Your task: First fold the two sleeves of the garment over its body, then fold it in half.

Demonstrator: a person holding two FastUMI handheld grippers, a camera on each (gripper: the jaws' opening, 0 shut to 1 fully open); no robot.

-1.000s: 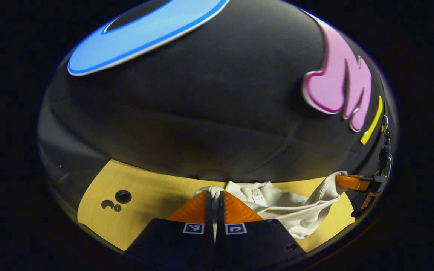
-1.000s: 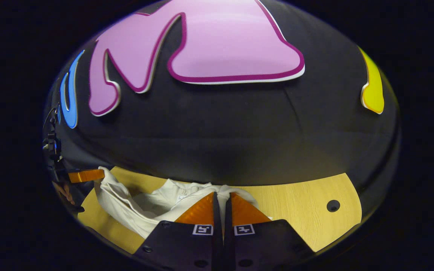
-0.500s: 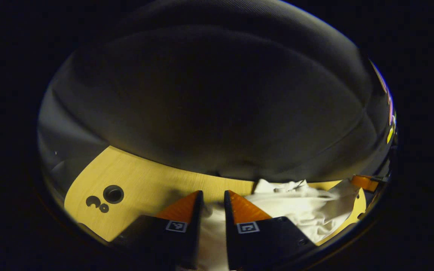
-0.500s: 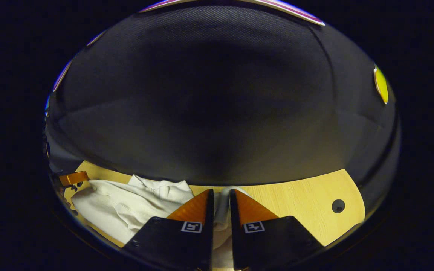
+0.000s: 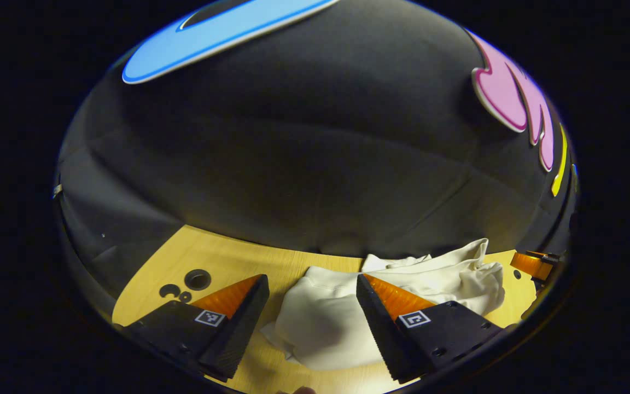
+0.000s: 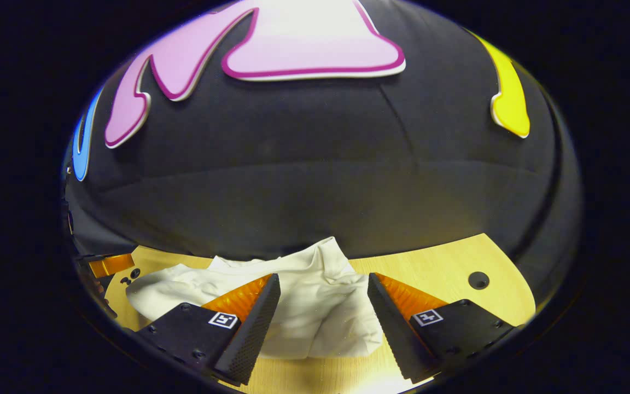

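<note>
Where both clamped a second ago, fingers (image 5: 249, 306) now apart, garment (image 5: 337, 312) flat on table (image 5: 222, 262)

We see the garment (image 5: 348, 312), an off-white piece of soft cloth, lying in a rumpled, bunched heap on the wooden table (image 5: 222, 262), close to the black wall. In the right gripper view the garment (image 6: 315, 306) has many folds and wrinkles, and one corner of the cloth stands up a little toward the wall.
</note>
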